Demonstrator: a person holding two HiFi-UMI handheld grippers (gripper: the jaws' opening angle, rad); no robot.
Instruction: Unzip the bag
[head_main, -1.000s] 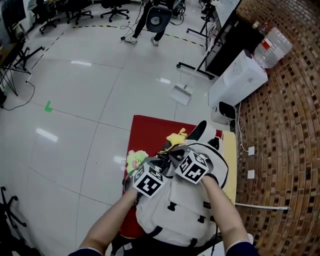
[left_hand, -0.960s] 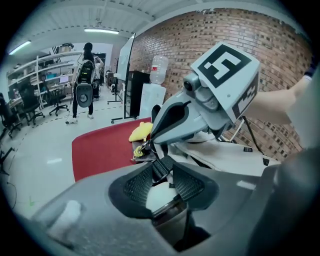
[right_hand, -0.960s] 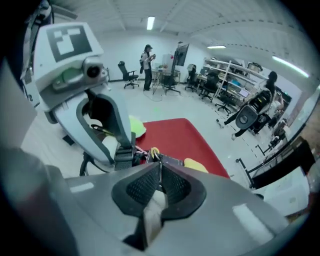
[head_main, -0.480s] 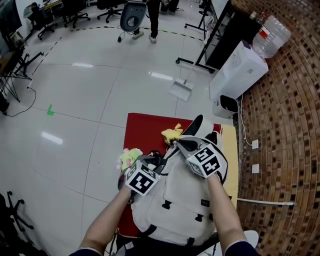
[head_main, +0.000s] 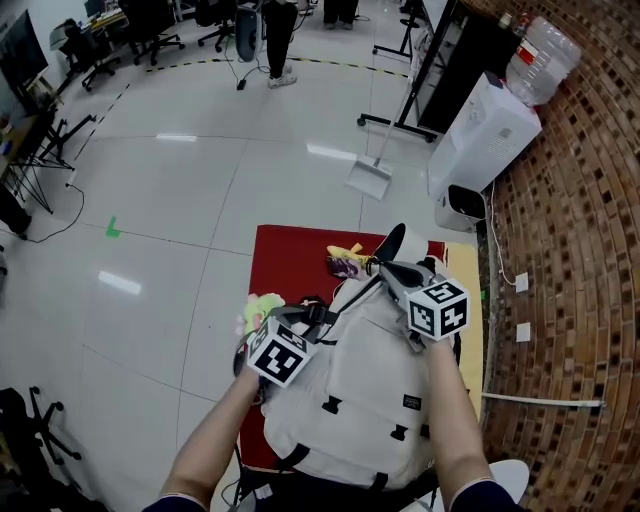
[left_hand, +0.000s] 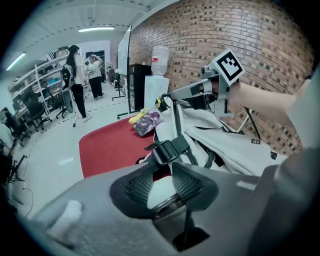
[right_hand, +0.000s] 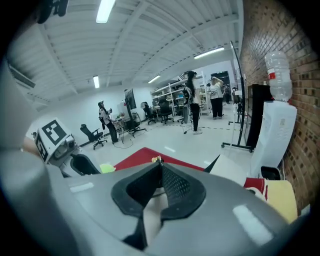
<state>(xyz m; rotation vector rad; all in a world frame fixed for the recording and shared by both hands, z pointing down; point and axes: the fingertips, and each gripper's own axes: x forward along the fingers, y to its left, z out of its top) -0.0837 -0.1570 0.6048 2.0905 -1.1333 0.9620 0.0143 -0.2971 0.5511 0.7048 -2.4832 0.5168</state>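
The right gripper (right_hand: 159, 166) is pinched on the zip pull (right_hand: 157, 160). The left gripper (left_hand: 162, 181) is clamped on a fold of the one white bag (head_main: 360, 400). The bag lies on a single red mat (head_main: 290, 258), with two small things beside it: a green plush (head_main: 262, 312) and a packet (head_main: 345, 262).

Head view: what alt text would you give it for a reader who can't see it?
Seen steeply from above, a person works two handheld grippers on a white backpack lying on a red surface. The left gripper grips it beside a black strap, and the right gripper pinches its top edge. Beyond are a pale floor, a brick wall and a water dispenser.
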